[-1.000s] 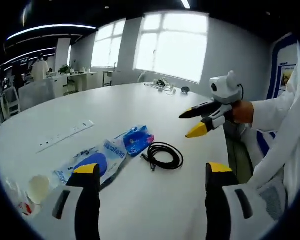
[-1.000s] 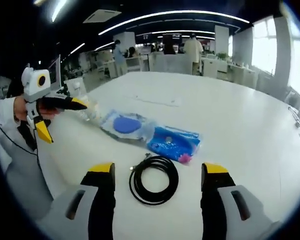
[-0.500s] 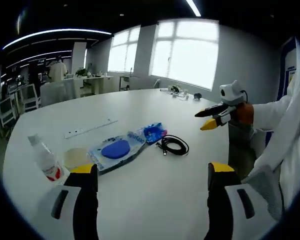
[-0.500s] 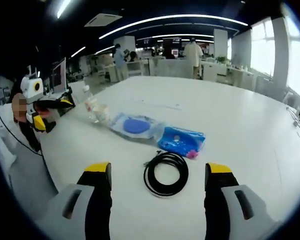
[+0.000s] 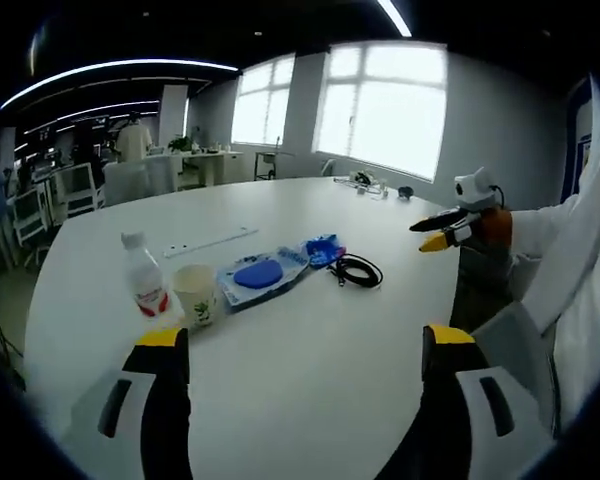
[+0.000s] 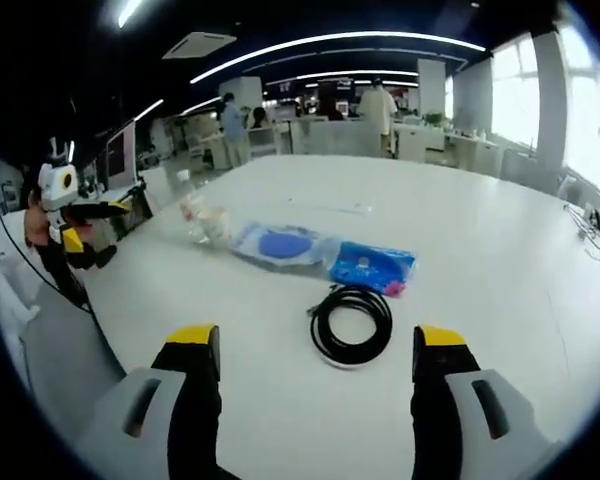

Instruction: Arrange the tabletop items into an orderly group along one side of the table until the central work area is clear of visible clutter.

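Note:
On the white table (image 5: 310,370) a row of items runs from a small water bottle (image 5: 145,289) and a paper cup (image 5: 195,295) to a clear pouch with a blue disc (image 5: 259,275), a blue packet (image 5: 323,250) and a coiled black cable (image 5: 358,270). My left gripper (image 5: 305,345) is open, well short of them and holding nothing. My right gripper (image 6: 315,345) is also open, with the cable (image 6: 352,325) a little beyond its jaws, then the blue packet (image 6: 372,268), the pouch (image 6: 283,243) and the bottle (image 6: 195,218). Each gripper shows in the other's view, the right gripper (image 5: 448,226) and the left gripper (image 6: 80,222).
A long white strip (image 5: 210,242) lies flat behind the row. The person's white sleeve (image 5: 570,270) fills the right edge. Small objects (image 5: 365,181) sit at the table's far end near the windows. Desks and people (image 6: 380,105) stand beyond the table.
Both grippers have drawn back from the items, which now look smaller and farther off. The bottle and cup have come fully into the left gripper view. Nothing on the table has moved.

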Available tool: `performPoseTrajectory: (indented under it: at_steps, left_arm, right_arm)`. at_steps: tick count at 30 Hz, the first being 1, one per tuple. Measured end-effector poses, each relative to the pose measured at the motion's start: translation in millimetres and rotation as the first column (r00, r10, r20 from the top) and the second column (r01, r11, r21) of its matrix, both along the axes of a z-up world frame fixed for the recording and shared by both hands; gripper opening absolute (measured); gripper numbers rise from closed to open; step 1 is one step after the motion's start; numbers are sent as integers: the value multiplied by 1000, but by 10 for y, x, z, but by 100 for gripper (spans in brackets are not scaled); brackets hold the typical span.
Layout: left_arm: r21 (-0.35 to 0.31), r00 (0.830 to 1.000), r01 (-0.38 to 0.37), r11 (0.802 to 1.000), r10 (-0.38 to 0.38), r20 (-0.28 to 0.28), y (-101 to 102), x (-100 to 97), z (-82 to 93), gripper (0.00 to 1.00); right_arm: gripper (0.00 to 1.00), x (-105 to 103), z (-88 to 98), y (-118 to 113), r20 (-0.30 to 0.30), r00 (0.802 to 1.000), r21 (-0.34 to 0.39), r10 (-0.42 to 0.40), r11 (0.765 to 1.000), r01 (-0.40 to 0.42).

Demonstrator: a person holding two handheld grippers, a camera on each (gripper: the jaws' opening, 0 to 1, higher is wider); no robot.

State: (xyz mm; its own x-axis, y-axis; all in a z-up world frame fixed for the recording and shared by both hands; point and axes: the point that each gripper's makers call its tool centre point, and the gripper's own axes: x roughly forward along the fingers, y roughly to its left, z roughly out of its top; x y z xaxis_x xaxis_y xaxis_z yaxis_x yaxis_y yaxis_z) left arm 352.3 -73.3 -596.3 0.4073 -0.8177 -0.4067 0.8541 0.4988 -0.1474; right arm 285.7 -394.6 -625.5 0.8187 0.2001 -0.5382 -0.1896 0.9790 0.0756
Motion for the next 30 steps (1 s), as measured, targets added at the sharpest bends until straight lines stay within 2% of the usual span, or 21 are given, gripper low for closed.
performPoseTrajectory:
  at_steps: [9,20,30]
  left_arm:
    - [-1,1000,-19,1000,19,5,283,-129,16,100]
    - [3,1000,-20,1000,20,2,404,-235,-32,99]
    - [-14,1000,-28,999,28,-9,399,-283,-40,99]
  right_arm:
    - [79,-210,9,113,17,999,9,-31,999,31]
    - [79,-322,-11,173,25,998,18,-54,998,53]
    - [80,-386,11,202,16,999,7,-52,999,51]
